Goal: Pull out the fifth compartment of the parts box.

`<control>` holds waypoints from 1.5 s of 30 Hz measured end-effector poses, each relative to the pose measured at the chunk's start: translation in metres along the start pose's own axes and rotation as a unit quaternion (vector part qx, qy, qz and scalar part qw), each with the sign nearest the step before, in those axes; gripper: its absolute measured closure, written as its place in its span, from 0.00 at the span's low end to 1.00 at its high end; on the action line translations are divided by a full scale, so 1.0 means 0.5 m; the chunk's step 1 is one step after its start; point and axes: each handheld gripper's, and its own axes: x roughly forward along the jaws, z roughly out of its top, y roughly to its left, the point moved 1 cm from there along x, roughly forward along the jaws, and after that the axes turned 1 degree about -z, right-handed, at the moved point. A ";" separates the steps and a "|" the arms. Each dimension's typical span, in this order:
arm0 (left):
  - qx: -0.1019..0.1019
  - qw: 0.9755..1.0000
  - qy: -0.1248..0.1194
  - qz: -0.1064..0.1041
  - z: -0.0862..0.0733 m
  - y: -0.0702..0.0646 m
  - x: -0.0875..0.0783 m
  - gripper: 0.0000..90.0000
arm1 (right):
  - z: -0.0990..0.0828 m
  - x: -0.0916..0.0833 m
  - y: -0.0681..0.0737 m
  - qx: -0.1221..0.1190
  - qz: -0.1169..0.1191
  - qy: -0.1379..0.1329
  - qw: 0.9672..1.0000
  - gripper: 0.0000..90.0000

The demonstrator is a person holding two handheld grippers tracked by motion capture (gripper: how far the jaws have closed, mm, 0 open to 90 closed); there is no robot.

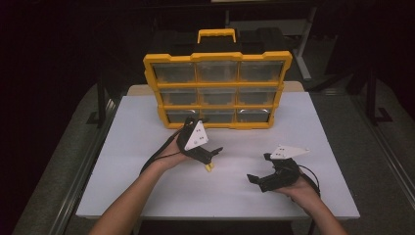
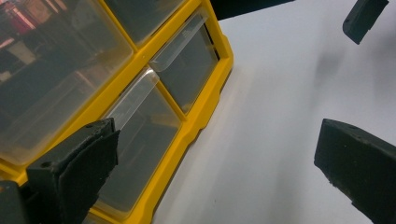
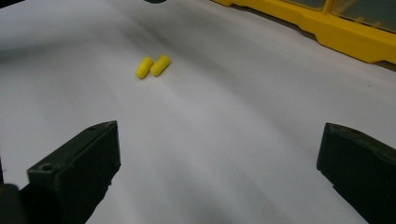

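Note:
A yellow organizer case (image 1: 217,89) with clear drawers stands upright at the back of the white table (image 1: 147,196); its bottom drawers (image 2: 140,135) fill the left gripper view. Two small yellow foam earplugs (image 3: 152,66) lie side by side on the table, seen as a yellow spot (image 1: 209,167) just under the left gripper. My left gripper (image 1: 215,152) hovers in front of the case's lower left, jaws wide apart and empty. Lower right on the table, my right gripper (image 1: 259,169) is open and empty too, pointing left toward the earplugs.
The case has a yellow carry handle (image 1: 216,35) on top. The table's front edge (image 1: 215,216) runs just past the forearms. Dark floor and table legs surround the table.

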 end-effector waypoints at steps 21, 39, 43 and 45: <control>0.052 0.998 0.009 0.020 0.003 -0.010 0.002 0.00 | 0.000 0.000 0.000 0.000 0.000 0.000 1.000 0.00; 0.103 0.994 0.021 0.042 0.003 -0.019 0.003 0.00 | 0.000 0.000 0.001 0.000 0.001 0.000 1.000 0.00; 0.110 0.993 0.022 0.045 0.003 -0.020 0.003 0.00 | 0.000 0.000 0.001 0.000 0.001 0.000 1.000 0.00; 0.118 0.992 0.025 0.049 0.002 -0.022 0.004 0.00 | 0.000 0.000 0.001 0.000 0.001 0.000 1.000 0.00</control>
